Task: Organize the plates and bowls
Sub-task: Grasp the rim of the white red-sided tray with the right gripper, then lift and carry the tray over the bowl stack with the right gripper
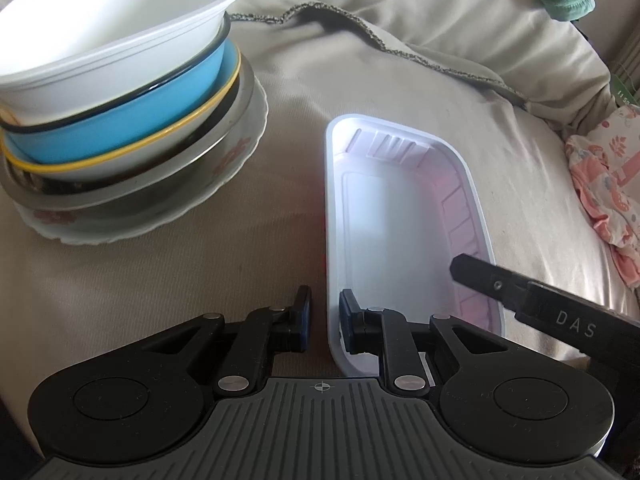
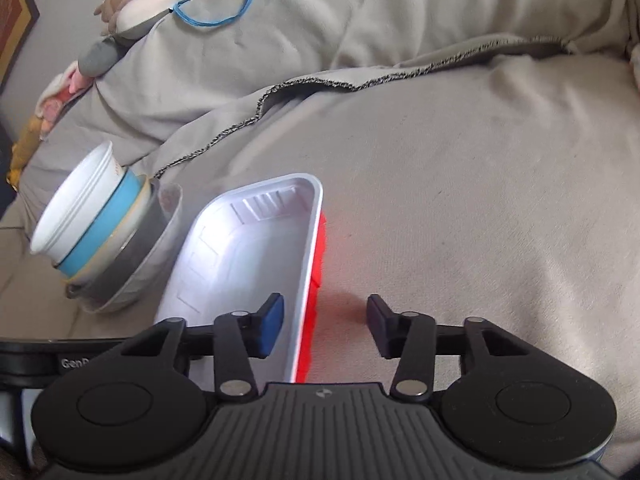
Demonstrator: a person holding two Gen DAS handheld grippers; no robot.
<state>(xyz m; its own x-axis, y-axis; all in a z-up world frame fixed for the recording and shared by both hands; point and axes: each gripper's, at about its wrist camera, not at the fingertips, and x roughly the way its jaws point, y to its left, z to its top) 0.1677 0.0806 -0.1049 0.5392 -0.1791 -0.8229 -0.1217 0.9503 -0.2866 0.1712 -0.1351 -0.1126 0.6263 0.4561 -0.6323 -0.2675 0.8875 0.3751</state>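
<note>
Plates and bowls stand nested in one stack (image 1: pixel 120 120) on the beige blanket (image 1: pixel 360 80) of a sofa: a white plastic bowl (image 1: pixel 112 32) on top, a blue bowl (image 1: pixel 132 120) under it, a steel bowl (image 1: pixel 152 172) lower, a flowered plate (image 1: pixel 224 168) at the bottom. Just beside the stack lies a white rectangular tray (image 1: pixel 400 208) (red on its outside wall in the right wrist view). The left tongs (image 1: pixel 325 320) are pinched on the tray's near left rim. The right tongs (image 2: pixel 326 326) stand apart, straddling its right rim without pressing it.
</note>
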